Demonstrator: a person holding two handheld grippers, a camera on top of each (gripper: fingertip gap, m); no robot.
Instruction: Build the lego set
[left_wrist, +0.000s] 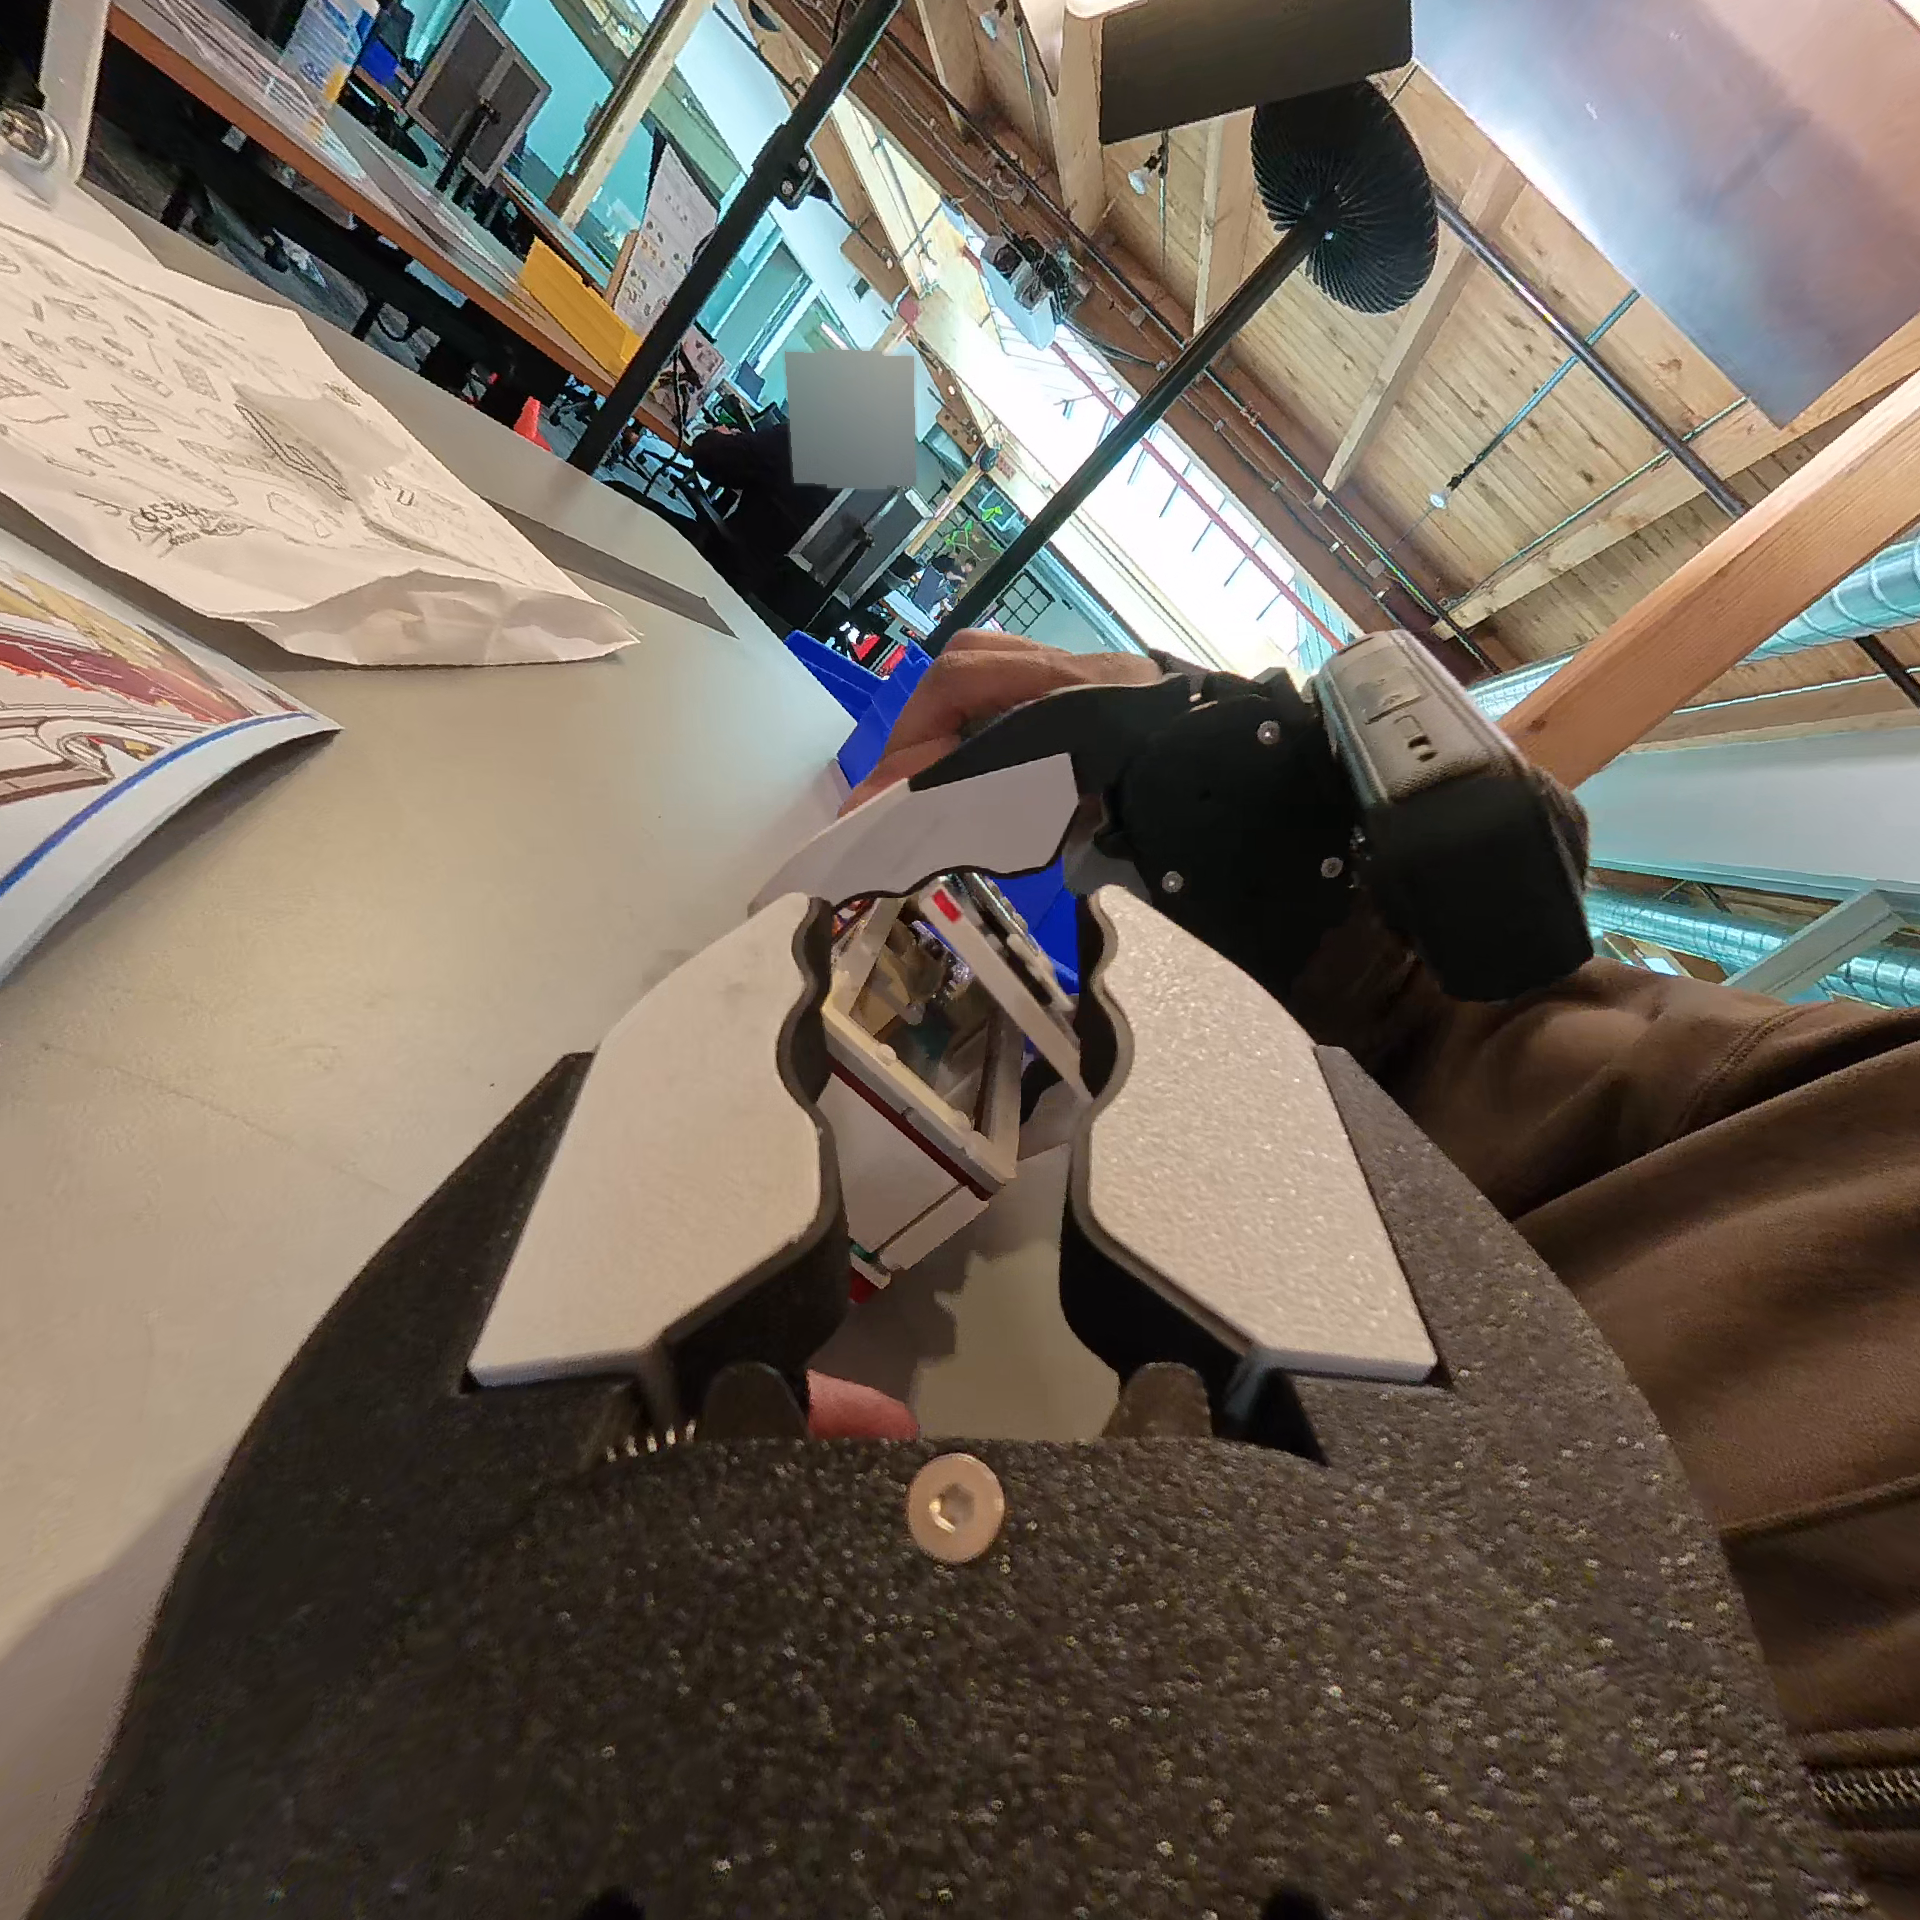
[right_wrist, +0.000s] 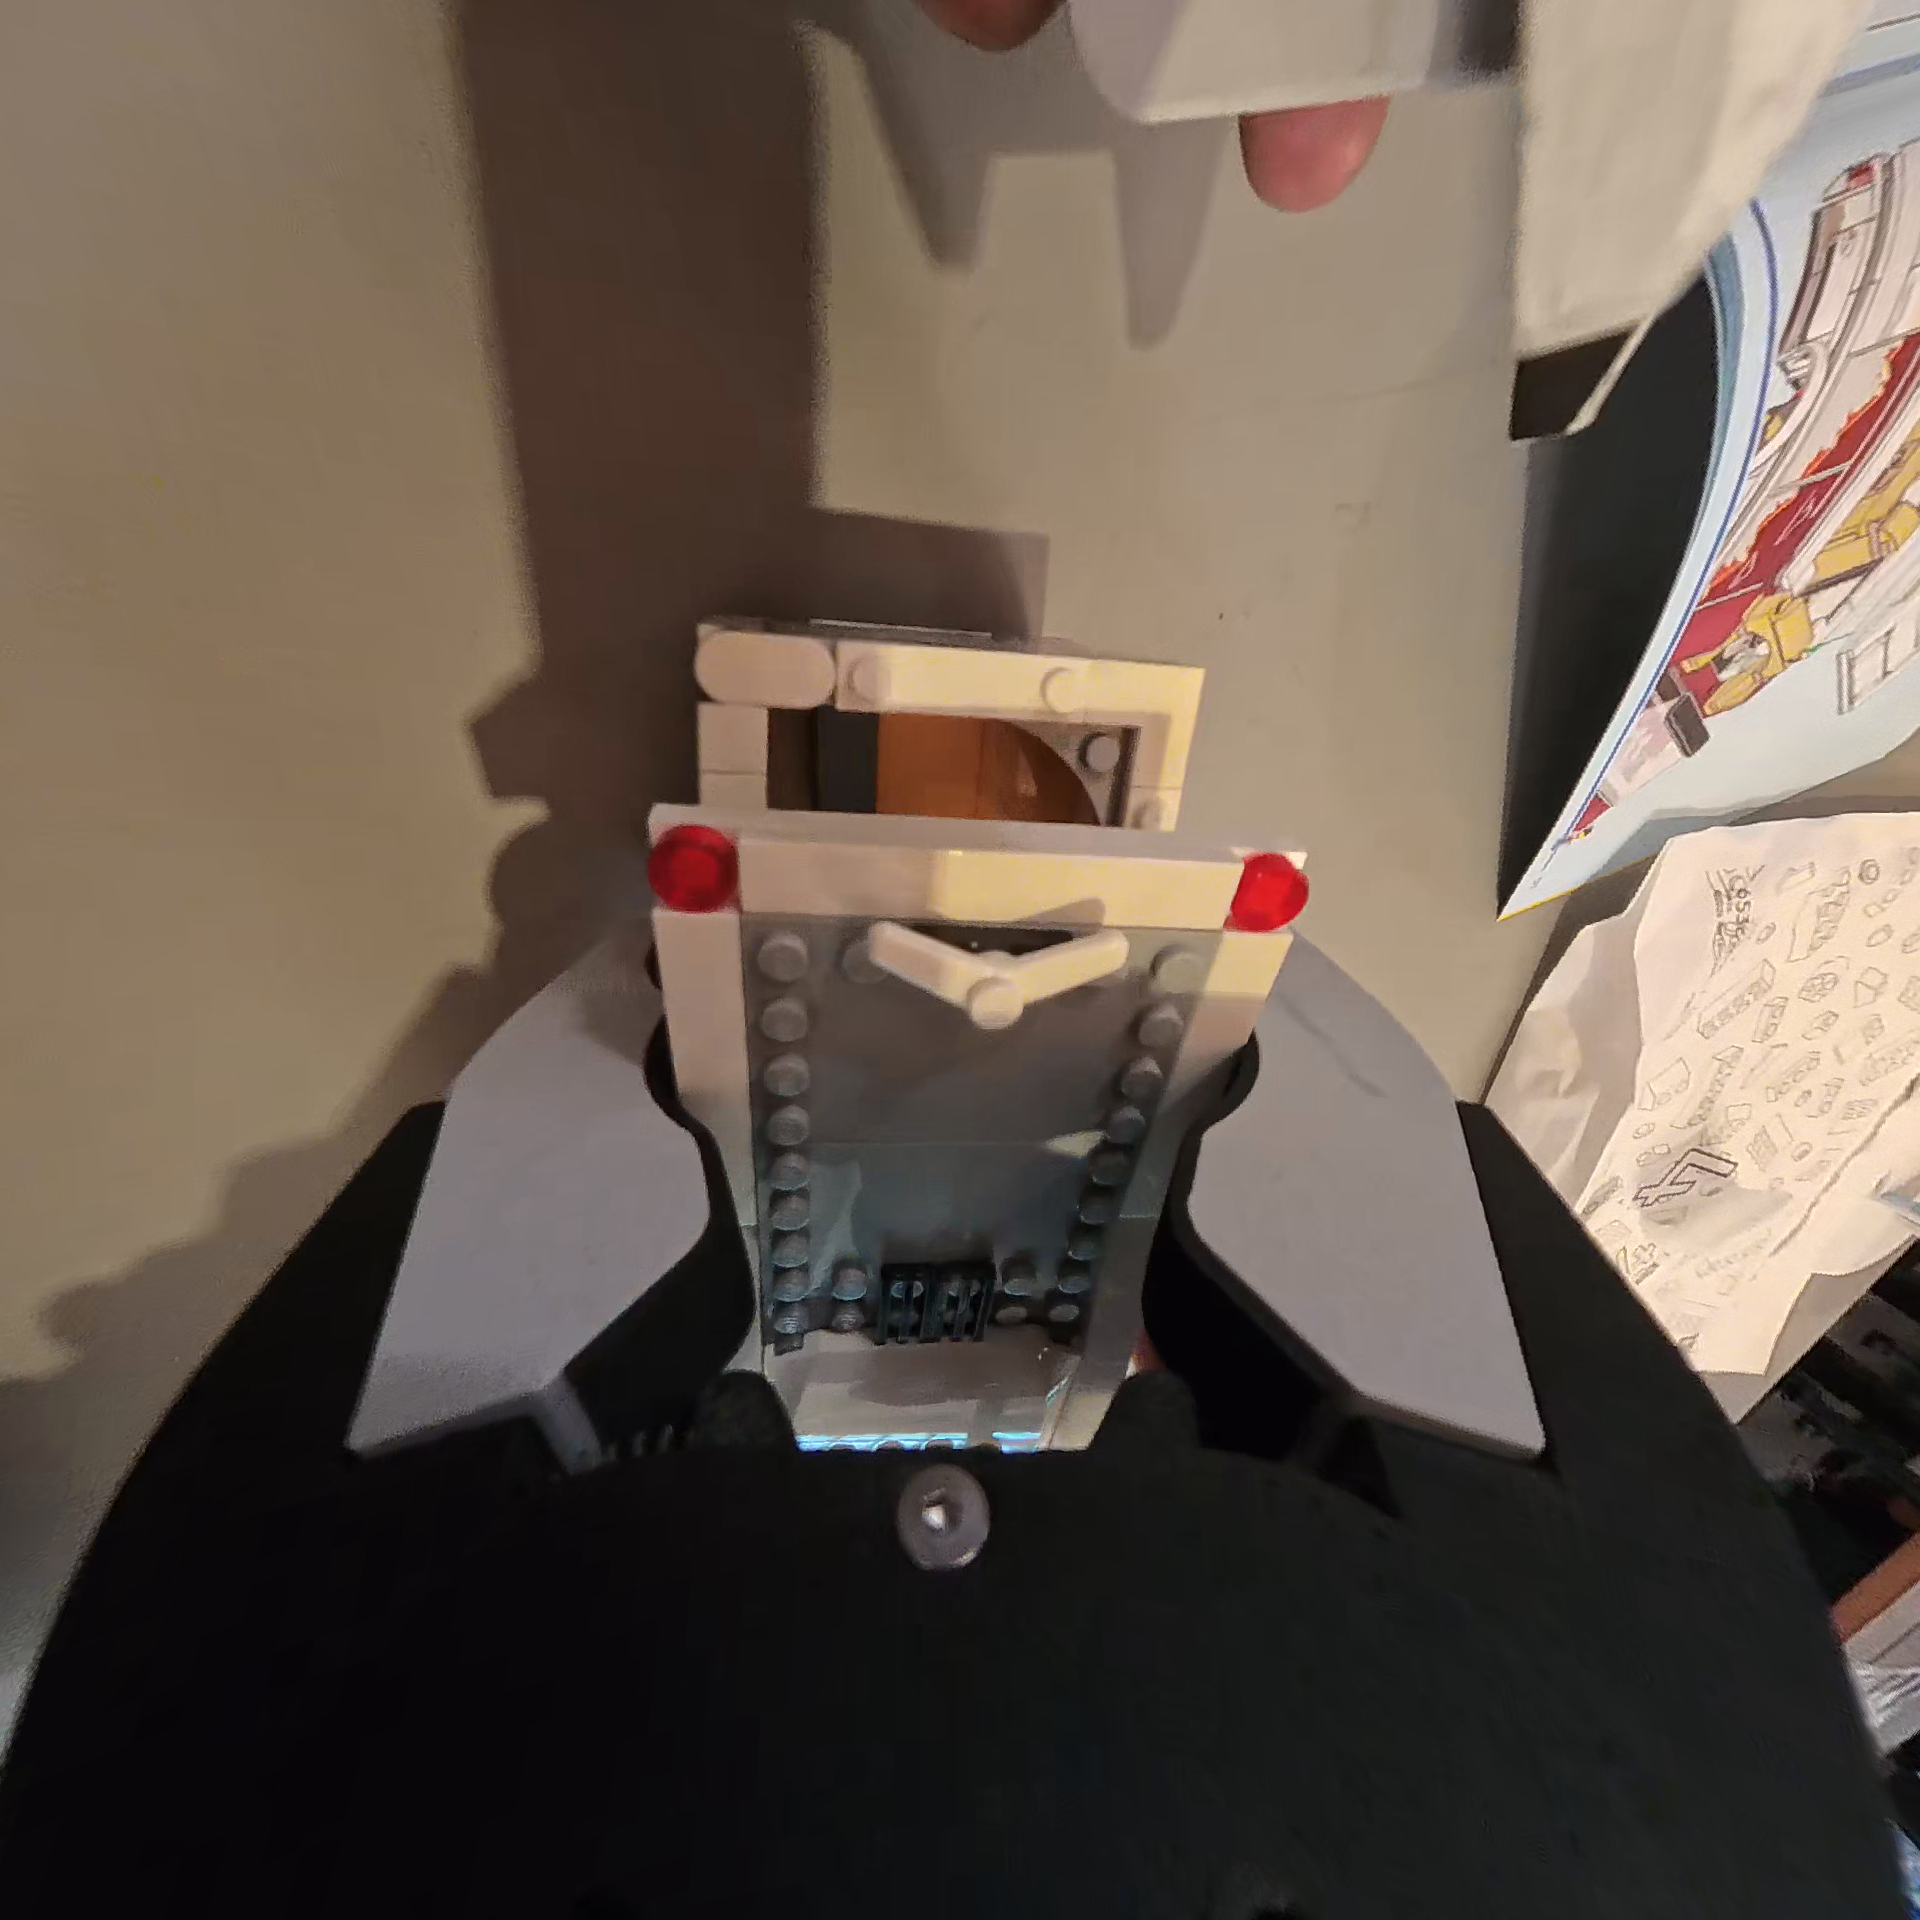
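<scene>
Item: white-and-grey brick model, a studded grey plate framed in white with two red round studs at its far corners and a white box section with a tan interior beyond. It is off the grey table, between both tools.

Right gripper: jaws wide, the model's grey plate section lying lengthwise between them. Both fingers press the plate's long edges; gripping the model.

Left gripper: jaws partly closed around the same model's white box section, seen from the side with a dark red stripe. Its fingers bear on the section from both sides; gripping the model.

In the left wrist view, the right gripper's body and a hand sit just beyond the model, a brown sleeve to the right of it. A fingertip shows beyond the model in the right wrist view.

Surroundings relative to the model:
- Colour-printed instruction booklet, on the table to the right in the right wrist view.
- Crumpled white paper bag with line drawings, next to the booklet.
- Blue bin, behind the model, at the table edge.
- Black stand poles, further behind.
</scene>
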